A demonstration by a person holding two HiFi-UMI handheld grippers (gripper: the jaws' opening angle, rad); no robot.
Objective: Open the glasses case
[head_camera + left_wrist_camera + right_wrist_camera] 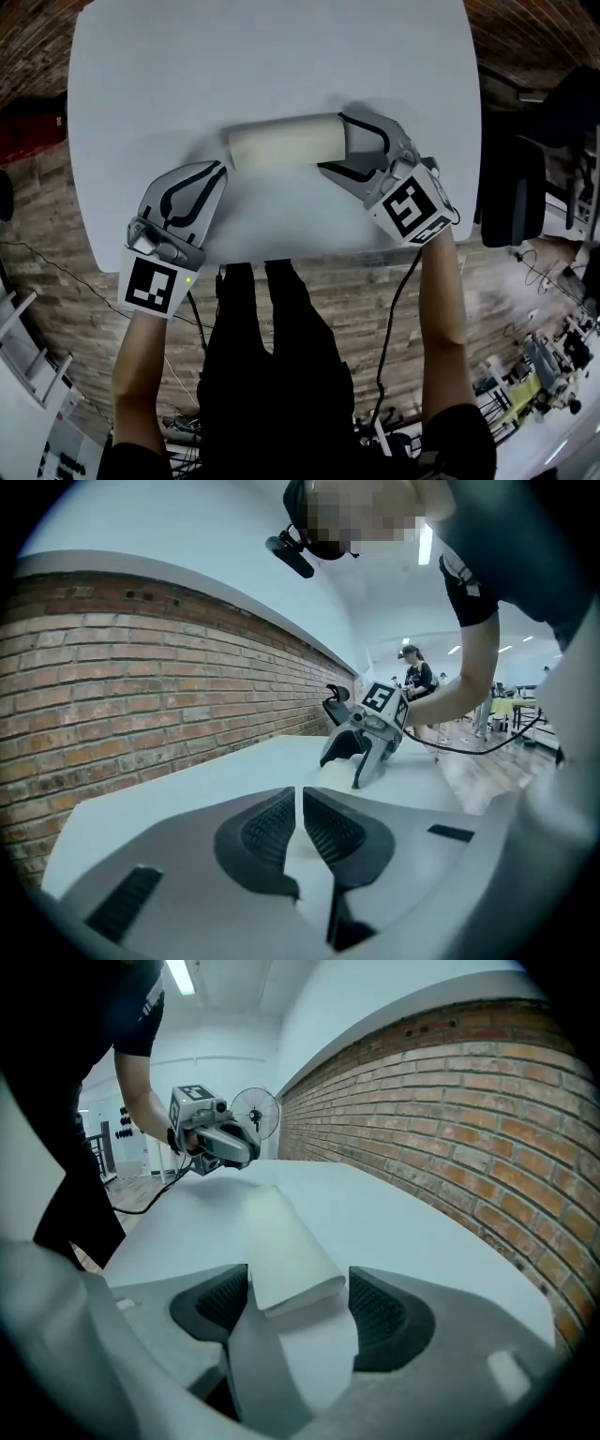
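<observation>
- On the white table [272, 56], about the middle of its top, lies the glasses case [286, 141]. It is a pale, cream-coloured, rounded box, set lengthwise from left to right, and its lid is closed.
- At the case's right end is the right gripper [298, 1299], angled downward. Its jaws stand wide apart with that end of the case between them.
- The right gripper view shows the left pad [223, 1302] right against the case's side. A gap stays between the case and the other pad, so the jaws are not clamped on it.
- Nearer the person and to the left is the left gripper [223, 169], with its jaws brought together and nothing between them.
- Its tips point toward the case's left end and sit just beside it; I cannot tell whether they touch it.
- Each gripper carries a cube with black-and-white square markers at its back, and a bare forearm reaches to each from the table's near edge.
- Beyond the table's far side runs a brick wall [450, 1119].
- A round fan [255, 1110] stands in the room past the left gripper.
</observation>
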